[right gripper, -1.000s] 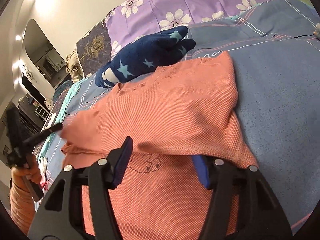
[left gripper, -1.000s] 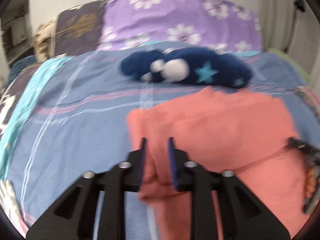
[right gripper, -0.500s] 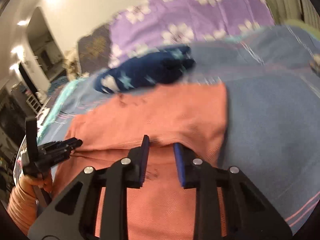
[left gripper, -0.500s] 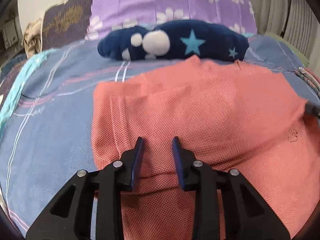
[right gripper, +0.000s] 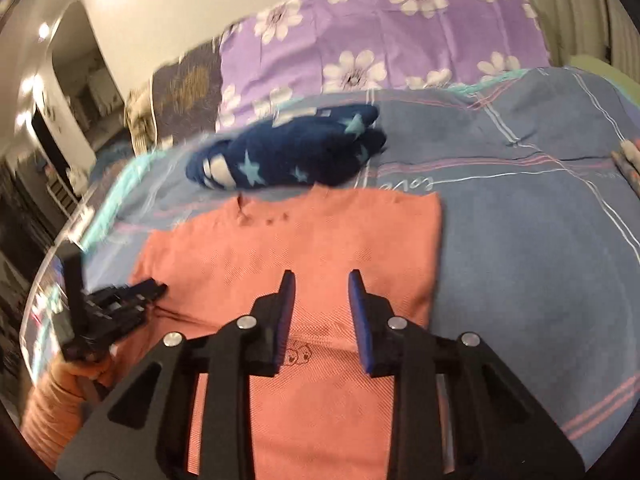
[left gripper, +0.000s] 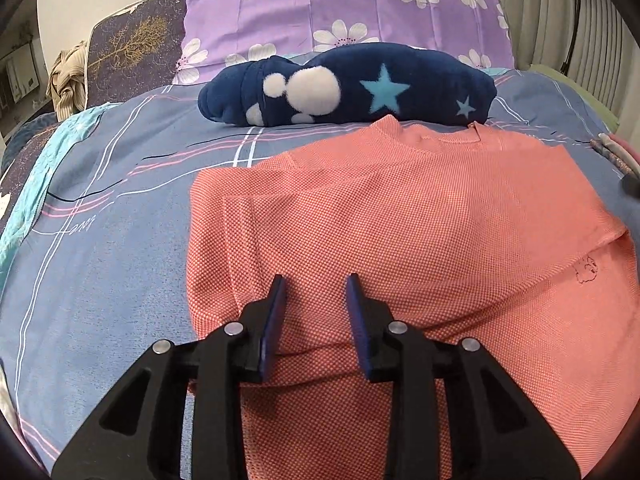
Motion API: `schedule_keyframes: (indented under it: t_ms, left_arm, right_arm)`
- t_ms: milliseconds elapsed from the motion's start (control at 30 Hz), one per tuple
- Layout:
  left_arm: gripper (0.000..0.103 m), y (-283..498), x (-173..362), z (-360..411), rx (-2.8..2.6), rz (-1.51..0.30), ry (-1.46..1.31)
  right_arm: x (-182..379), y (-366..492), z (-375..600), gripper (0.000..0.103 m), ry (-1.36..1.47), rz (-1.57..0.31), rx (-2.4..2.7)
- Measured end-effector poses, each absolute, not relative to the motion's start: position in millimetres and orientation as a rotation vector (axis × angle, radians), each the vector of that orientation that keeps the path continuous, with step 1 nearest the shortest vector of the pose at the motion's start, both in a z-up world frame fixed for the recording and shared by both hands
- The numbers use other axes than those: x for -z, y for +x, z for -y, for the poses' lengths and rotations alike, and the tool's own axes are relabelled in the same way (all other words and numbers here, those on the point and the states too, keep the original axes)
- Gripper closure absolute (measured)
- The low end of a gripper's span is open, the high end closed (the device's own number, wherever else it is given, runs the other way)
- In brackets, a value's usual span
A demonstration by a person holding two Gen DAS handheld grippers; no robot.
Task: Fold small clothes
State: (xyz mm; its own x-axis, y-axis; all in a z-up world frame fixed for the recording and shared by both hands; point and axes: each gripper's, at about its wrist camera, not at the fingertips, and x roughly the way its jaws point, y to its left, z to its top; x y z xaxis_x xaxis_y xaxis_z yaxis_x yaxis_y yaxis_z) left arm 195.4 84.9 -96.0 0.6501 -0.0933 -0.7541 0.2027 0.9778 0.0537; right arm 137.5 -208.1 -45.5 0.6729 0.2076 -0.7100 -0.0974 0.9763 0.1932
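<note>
A bed (left gripper: 120, 208) with a blue checked sheet is filling the room, and a purple flowered pillow (left gripper: 344, 12) is leaning beyond the fingers. The coral shirt (left gripper: 400, 216) is lying folded under both grippers; a navy star fleece (left gripper: 348, 84) is lying just beyond it. The left gripper (left gripper: 316, 292) and the right gripper (right gripper: 322, 288) are standing narrowly parted, holding nothing.
</note>
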Motion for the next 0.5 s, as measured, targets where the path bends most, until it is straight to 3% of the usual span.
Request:
schedule_keyframes:
  t_ms: [100,333,400,500]
  left_arm:
    - [0.069,195,96,-85,0.17,-0.846,0.135]
    - [0.067,194,95,-86,0.177,-0.837,0.125]
    - [0.058,191,89,-89,0.209,-0.828,0.098]
    - [0.055,180,72,-91,0.275,-0.785,0.06]
  right_arm:
    - [92,152,204,0.074,0.067,-0.929,-0.088]
    - [78,136,196,0.068,-0.051,-0.878,-0.054]
    - [65,138,207,0.069,0.029,-0.844,-0.068]
    - [49,147,215,0.069,0.043,-0.763,-0.082]
